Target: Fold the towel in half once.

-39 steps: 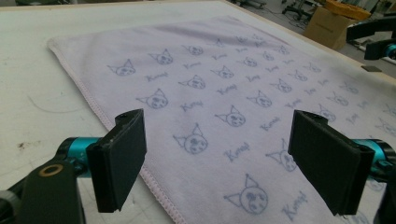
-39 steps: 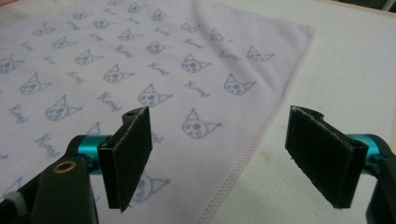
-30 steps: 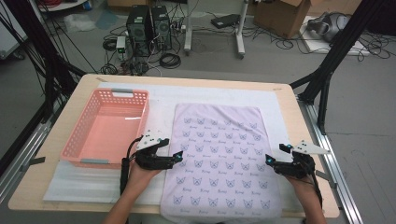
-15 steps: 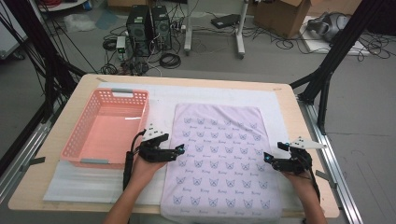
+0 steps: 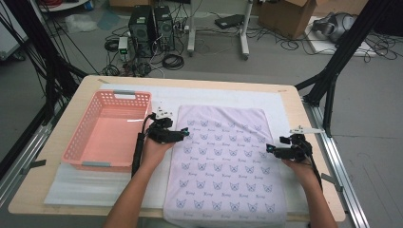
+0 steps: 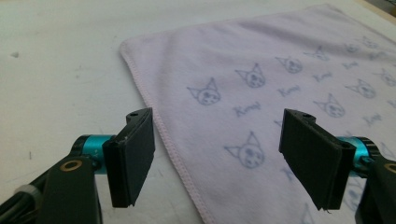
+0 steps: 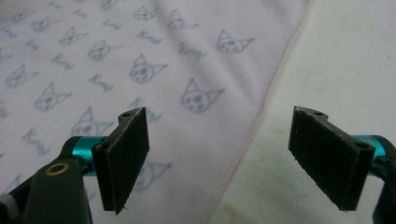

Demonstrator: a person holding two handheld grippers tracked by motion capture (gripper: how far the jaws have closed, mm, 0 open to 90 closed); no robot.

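A pale lilac towel (image 5: 225, 161) printed with small cat faces lies flat on the white mat, its near end hanging over the table's front edge. My left gripper (image 5: 186, 134) hovers open at the towel's left hem, its jaws straddling the stitched edge (image 6: 163, 135). On the opposite side my right gripper (image 5: 269, 148) is open over the right hem (image 7: 247, 140), one jaw above the cloth, the other above the mat. Nothing is held between either pair of jaws.
A pink plastic basket (image 5: 90, 137) stands empty at the left of the table, close to my left hand. A white foam mat (image 5: 285, 107) covers the wooden tabletop. Black frame legs, computers and cables stand on the floor beyond the far edge.
Both grippers have moved away from me along the towel's side hems and slightly inward. The towel has not shifted.
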